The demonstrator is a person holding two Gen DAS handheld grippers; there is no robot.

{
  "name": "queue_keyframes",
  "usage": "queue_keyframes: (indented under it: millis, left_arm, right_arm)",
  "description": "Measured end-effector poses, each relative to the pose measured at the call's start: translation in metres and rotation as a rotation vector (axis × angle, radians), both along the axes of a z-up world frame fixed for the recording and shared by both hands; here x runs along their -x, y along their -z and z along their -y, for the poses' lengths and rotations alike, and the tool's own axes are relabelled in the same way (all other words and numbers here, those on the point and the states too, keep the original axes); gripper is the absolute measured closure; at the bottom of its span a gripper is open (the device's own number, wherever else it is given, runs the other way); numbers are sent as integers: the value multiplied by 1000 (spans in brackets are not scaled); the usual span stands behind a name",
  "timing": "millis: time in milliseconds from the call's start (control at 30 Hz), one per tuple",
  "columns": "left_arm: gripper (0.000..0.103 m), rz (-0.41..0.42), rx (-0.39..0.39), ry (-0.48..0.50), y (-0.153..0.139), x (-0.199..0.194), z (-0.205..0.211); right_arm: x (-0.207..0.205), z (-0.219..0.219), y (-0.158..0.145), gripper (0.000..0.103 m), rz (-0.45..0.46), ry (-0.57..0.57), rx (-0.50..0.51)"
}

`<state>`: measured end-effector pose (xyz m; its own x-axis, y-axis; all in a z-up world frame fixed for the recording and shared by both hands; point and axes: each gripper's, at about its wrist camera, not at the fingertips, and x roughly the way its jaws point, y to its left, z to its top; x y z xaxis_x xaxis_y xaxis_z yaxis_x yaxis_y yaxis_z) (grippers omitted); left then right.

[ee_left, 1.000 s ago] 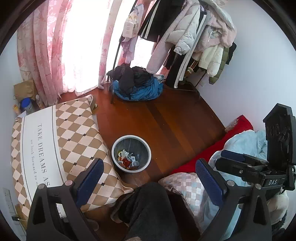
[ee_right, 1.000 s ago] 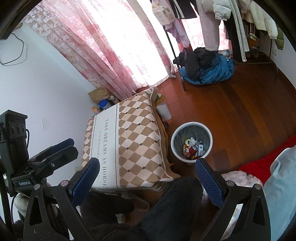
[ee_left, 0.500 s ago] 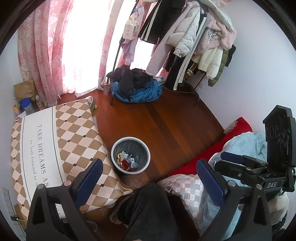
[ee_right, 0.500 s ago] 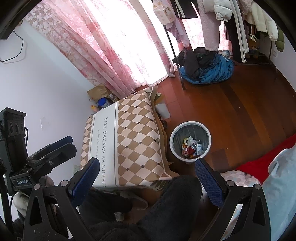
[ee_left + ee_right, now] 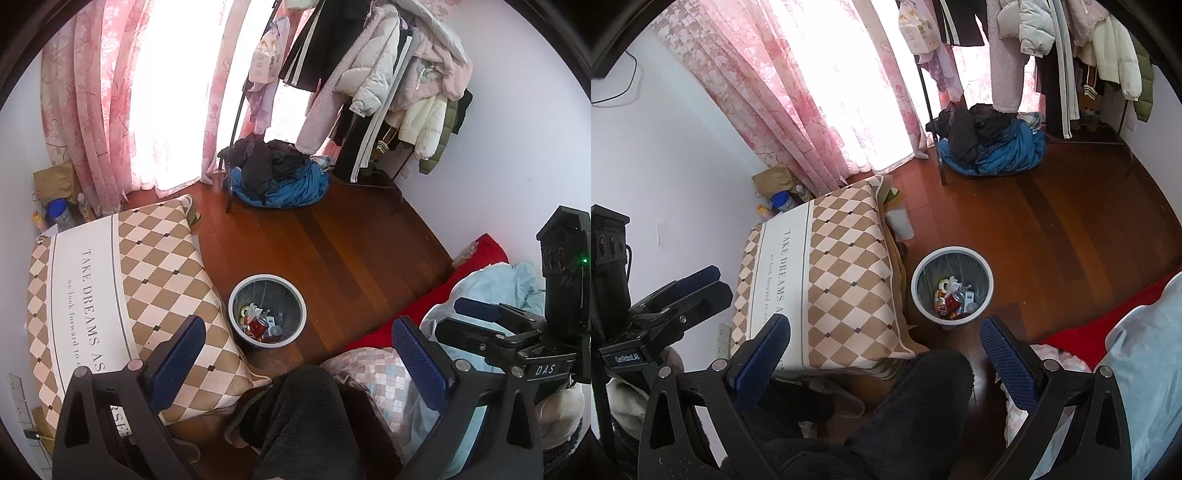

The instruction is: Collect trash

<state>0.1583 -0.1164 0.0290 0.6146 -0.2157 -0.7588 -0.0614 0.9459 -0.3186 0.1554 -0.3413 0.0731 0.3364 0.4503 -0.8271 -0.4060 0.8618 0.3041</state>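
The trash bin (image 5: 267, 309) stands on the wooden floor (image 5: 332, 240) beside the checked cushion (image 5: 122, 295), holding wrappers and a can (image 5: 955, 300). Both the left hand-held gripper (image 5: 297, 350) and right hand-held gripper (image 5: 884, 349) are released, empty. Contents likely light, crushable; the bin's rim offers the firmest hold.

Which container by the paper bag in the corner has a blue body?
The blue canister with the white lid; the small bottle beside it is orange.
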Motion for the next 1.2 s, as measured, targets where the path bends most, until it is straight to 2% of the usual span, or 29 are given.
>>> queue_keyframes:
  millis: [1200]
  left_arm:
    - [0, -1, 3, 9, -1, 11, -4]
  right_arm:
    - [7, -3, -5, 0, -2, -13, 2]
